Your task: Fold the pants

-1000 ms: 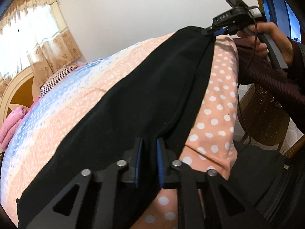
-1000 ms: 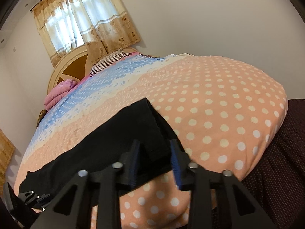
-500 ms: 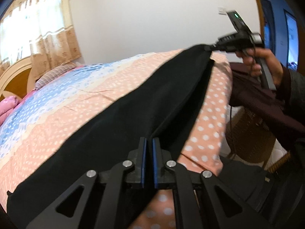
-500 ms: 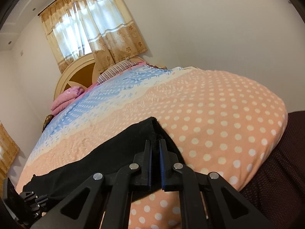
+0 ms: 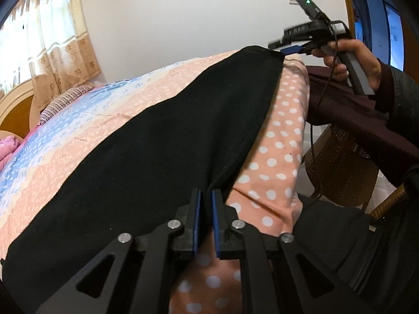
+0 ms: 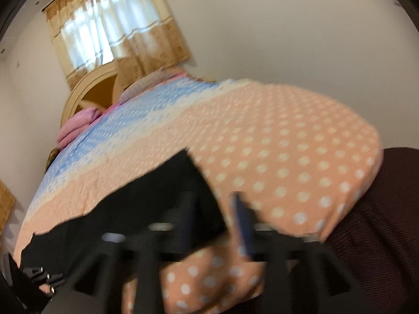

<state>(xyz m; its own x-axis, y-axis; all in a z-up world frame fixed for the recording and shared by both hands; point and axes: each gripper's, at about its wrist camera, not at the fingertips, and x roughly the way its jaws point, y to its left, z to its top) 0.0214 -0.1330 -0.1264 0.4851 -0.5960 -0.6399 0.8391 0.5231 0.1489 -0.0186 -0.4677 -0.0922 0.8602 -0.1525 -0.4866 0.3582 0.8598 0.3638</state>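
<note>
We see black pants [image 5: 162, 136] across the bed [image 5: 277, 141], our left claw [image 5: 206, 222] nearly together at their lower-centre edge, right claw [image 6: 217, 225] blurred, parted.

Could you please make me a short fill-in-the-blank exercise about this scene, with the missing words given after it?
1. The pants being folded are ___ in colour.
2. The peach sheet beneath them carries white polka ___.
3. In the right wrist view, the right gripper stands ___, its jaws wide apart.
Missing words: black; dots; open.
</note>
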